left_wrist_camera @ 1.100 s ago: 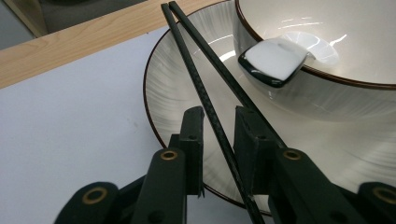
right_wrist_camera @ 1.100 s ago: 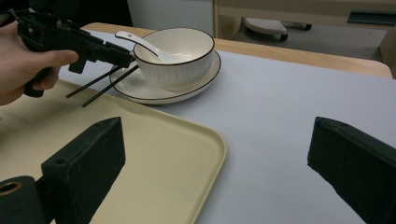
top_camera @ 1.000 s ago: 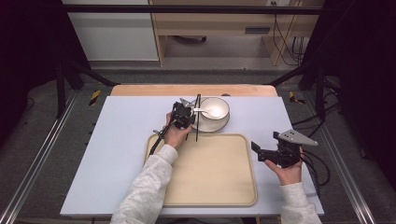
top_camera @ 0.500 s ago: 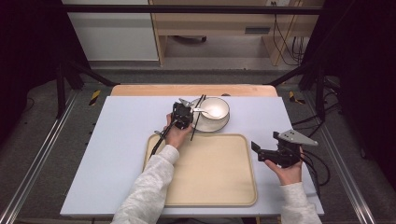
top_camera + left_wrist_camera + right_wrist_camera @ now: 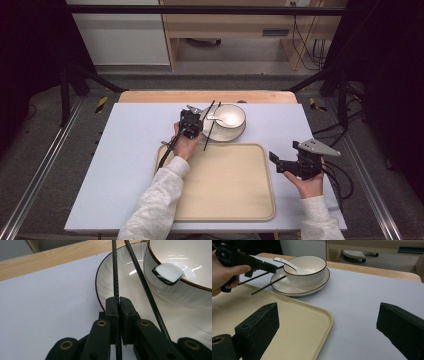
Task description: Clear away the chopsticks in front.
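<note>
Left gripper (image 5: 191,121) at the 9 o'clock edge of the saucer (image 5: 239,134), jaws just closed and now clamped tight on one black chopstick (image 5: 115,272), seen in the left gripper view pinched between the two pads and running straight up toward 12 o'clock over the saucer rim. Second chopstick (image 5: 146,288) free of the pads, slanting from 11 o'clock down to 5 o'clock past the right jaw, resting across the saucer. Cream bowl (image 5: 229,116) with a dark rim seated on the saucer, white ceramic spoon (image 5: 216,118) inside it, handle pointing toward 10 o'clock in the high view. Saucer and bowl on the pale blue tabletop (image 5: 130,150), just beyond the 12 o'clock edge of the beige tray (image 5: 225,200). Right gripper (image 5: 276,161) held off the tray's 3 o'clock side, well apart from the dishes, jaws spread wide with nothing between them, pointing toward 9 o'clock in the high view
</note>
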`<state>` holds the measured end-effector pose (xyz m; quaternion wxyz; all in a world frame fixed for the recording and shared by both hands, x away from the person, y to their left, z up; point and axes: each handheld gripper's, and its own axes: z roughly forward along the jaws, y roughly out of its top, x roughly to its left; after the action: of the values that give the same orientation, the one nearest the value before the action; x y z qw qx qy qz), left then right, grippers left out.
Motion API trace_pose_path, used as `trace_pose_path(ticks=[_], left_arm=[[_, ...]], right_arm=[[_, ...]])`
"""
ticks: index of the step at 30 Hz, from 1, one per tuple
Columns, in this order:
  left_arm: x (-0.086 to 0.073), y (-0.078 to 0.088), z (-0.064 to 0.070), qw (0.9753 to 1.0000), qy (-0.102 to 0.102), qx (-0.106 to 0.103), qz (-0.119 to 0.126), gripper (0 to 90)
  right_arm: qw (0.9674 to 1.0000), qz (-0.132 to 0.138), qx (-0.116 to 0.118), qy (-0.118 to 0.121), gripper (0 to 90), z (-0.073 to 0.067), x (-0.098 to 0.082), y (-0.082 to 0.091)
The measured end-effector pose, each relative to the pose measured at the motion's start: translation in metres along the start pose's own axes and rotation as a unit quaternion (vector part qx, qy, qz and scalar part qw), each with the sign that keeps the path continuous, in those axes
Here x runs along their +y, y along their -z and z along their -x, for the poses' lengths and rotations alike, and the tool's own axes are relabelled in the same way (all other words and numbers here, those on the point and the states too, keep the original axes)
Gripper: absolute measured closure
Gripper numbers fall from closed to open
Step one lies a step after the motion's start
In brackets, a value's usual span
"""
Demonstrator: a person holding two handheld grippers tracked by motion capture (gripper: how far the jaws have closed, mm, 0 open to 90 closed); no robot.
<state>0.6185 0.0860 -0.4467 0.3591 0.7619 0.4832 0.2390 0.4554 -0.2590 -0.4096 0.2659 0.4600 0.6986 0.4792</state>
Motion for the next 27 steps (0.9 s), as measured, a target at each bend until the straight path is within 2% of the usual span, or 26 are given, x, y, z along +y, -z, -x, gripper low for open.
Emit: trace_pose_path(ticks=[8, 9, 11, 15, 17, 19, 20, 24, 25, 26, 27], left_arm=[[-0.014, 0.030, -0.015, 0.9997, 0.017, 0.009, 0.014, 85.7], [-0.014, 0.030, -0.015, 0.9997, 0.017, 0.009, 0.014, 85.7], [-0.020, 0.042, -0.018, 0.9995, 0.024, 0.014, 0.018, 85.7], [-0.026, 0.055, -0.020, 0.9992, 0.028, 0.018, 0.022, 85.8], [-0.033, 0.067, -0.022, 0.9985, 0.039, 0.022, 0.030, 85.8], [-0.036, 0.071, -0.023, 0.9983, 0.043, 0.024, 0.032, 85.7], [-0.041, 0.080, -0.024, 0.9978, 0.046, 0.031, 0.036, 85.7], [-0.050, 0.093, -0.024, 0.9974, 0.046, 0.039, 0.039, 85.7], [-0.054, 0.100, -0.023, 0.9968, 0.046, 0.048, 0.045, 85.7], [-0.054, 0.100, -0.023, 0.9968, 0.046, 0.048, 0.045, 85.7], [-0.059, 0.109, -0.023, 0.9960, 0.054, 0.049, 0.051, 85.7]], right_arm=[[1.0000, 0.003, -0.004, 0.001, 4.0, 0.001, 0.000, 0.002], [1.0000, 0.002, -0.005, 0.001, 4.0, 0.001, 0.000, 0.002], [1.0000, 0.002, -0.005, 0.001, 3.9, 0.001, 0.000, 0.002], [1.0000, 0.002, -0.006, 0.001, 4.0, 0.001, 0.000, 0.002], [1.0000, 0.003, -0.006, -0.001, 4.0, 0.001, 0.000, 0.003], [1.0000, 0.003, -0.005, -0.001, 4.0, 0.001, 0.000, 0.003], [1.0000, 0.003, -0.005, -0.002, 4.0, 0.001, 0.000, 0.003], [1.0000, 0.002, -0.005, -0.001, 4.0, 0.001, 0.000, 0.003], [1.0000, 0.002, -0.005, -0.001, 4.0, 0.001, 0.000, 0.003], [1.0000, 0.002, -0.005, -0.001, 4.0, 0.001, 0.000, 0.003], [1.0000, 0.004, -0.005, -0.003, 4.0, 0.000, 0.000, 0.003]])
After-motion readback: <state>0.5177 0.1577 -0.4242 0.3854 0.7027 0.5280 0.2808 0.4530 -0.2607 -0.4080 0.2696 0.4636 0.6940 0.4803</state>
